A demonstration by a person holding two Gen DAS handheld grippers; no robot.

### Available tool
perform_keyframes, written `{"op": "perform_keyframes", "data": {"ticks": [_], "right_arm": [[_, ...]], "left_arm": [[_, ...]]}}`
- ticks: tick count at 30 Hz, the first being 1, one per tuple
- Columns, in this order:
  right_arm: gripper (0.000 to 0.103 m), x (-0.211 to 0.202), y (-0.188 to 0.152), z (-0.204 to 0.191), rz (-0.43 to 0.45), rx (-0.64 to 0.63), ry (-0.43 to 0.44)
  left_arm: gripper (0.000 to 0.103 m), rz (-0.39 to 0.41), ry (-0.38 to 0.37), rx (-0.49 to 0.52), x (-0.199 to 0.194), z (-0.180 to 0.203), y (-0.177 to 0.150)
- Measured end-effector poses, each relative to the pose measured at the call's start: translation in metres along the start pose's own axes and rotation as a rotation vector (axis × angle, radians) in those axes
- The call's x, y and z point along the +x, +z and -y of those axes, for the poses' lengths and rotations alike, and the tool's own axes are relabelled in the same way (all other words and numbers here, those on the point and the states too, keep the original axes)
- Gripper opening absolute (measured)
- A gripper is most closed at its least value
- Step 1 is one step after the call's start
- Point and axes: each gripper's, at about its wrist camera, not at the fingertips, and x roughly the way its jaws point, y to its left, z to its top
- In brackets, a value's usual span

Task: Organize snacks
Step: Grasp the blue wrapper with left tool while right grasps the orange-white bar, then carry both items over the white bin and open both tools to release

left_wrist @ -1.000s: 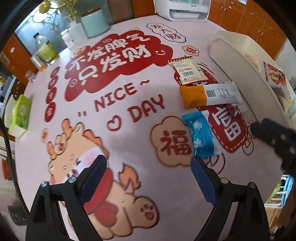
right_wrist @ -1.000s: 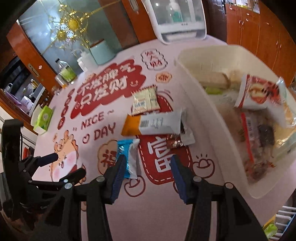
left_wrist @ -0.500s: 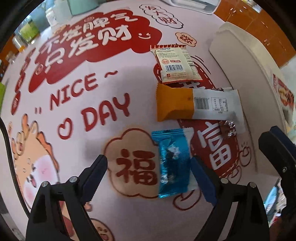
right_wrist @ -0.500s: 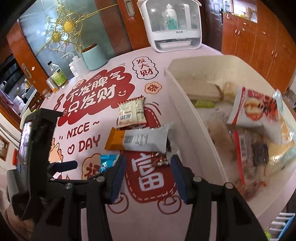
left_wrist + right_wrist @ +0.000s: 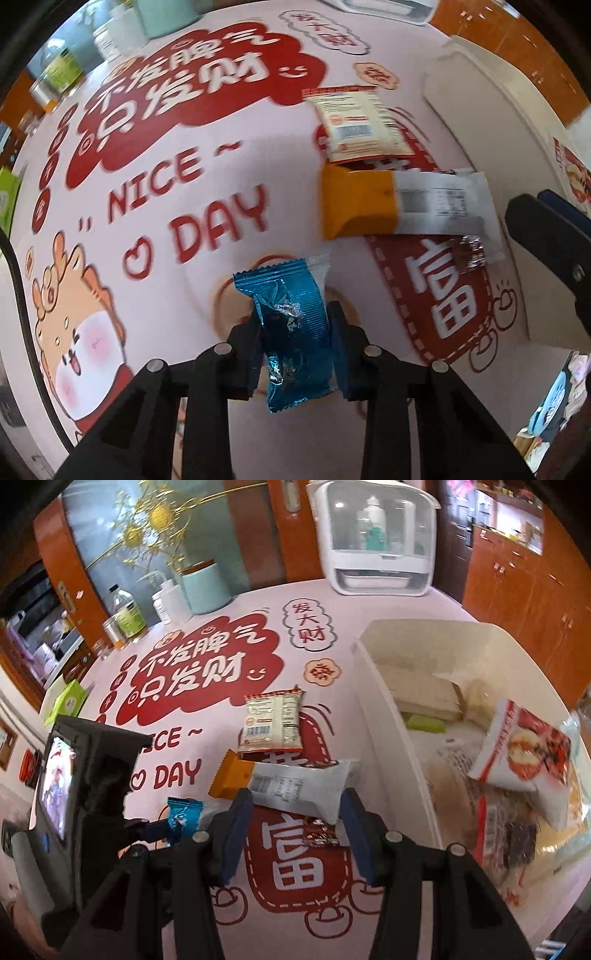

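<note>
A blue foil snack packet (image 5: 280, 288) sits between my left gripper's (image 5: 294, 314) jaws, which are closing tight on it, both pads pressed to its sides above the pink printed table. Beyond it lie an orange-and-white packet (image 5: 399, 203), a beige packet (image 5: 360, 125) and a small brown candy (image 5: 471, 251). In the right wrist view my right gripper (image 5: 295, 801) hangs open over the orange-and-white packet (image 5: 288, 786) and the brown candy (image 5: 321, 832), gripping nothing. The blue packet (image 5: 183, 818) shows at its left. A white bin (image 5: 384, 716) holding several snacks stands to the right.
Bottles (image 5: 127, 614), a teal canister (image 5: 203, 587) and a white appliance (image 5: 376, 539) line the table's far edge. A green tissue box (image 5: 68, 699) sits at the left edge. Wooden cabinets stand behind the bin.
My left gripper came down over the blue packet and shut on it; it was wide open before. My right gripper drifted sideways and rolled a little, still open.
</note>
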Motion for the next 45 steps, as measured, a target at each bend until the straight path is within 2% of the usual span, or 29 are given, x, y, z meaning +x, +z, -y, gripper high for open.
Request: {"op": "perform_keyframes", "data": {"ticks": [4, 14, 19, 23, 24, 28, 32, 36, 39, 45], "right_arm": [[0.05, 0.013, 0.006, -0.013, -0.034, -0.077, 0.027], [0.05, 0.068, 0.021, -0.047, -0.189, -0.425, 0.045], [0.064, 0.084, 0.02, -0.065, -0.263, -0.599, 0.044], [0.063, 0.104, 0.013, -0.078, -0.372, -0.705, 0.053], [0.063, 0.106, 0.013, -0.079, -0.382, -0.709, 0.069], [0.042, 0.111, 0.026, -0.077, -0.457, -0.661, 0.142], [0.041, 0.097, 0.026, -0.079, -0.448, -0.632, 0.175], [0.041, 0.062, 0.025, -0.08, -0.385, -0.578, 0.231], [0.041, 0.031, 0.02, -0.077, -0.333, -0.528, 0.266], [0.041, -0.028, 0.008, -0.047, -0.241, -0.421, 0.314]], "left_arm": [[0.029, -0.01, 0.013, -0.042, -0.005, -0.027, -0.008], [0.029, -0.017, 0.035, -0.149, -0.015, -0.066, -0.024], [0.029, -0.013, 0.026, -0.19, -0.019, -0.076, -0.028], [0.029, -0.009, 0.026, -0.224, -0.021, -0.083, -0.035], [0.029, -0.008, 0.027, -0.23, -0.023, -0.086, -0.037], [0.029, 0.003, 0.032, -0.252, -0.031, -0.09, -0.049], [0.029, 0.03, 0.042, -0.255, -0.052, -0.089, -0.06], [0.029, 0.059, 0.045, -0.24, -0.069, -0.08, -0.061], [0.029, 0.087, 0.044, -0.211, -0.084, -0.065, -0.059], [0.029, 0.159, 0.037, -0.115, -0.118, -0.02, -0.047]]}}
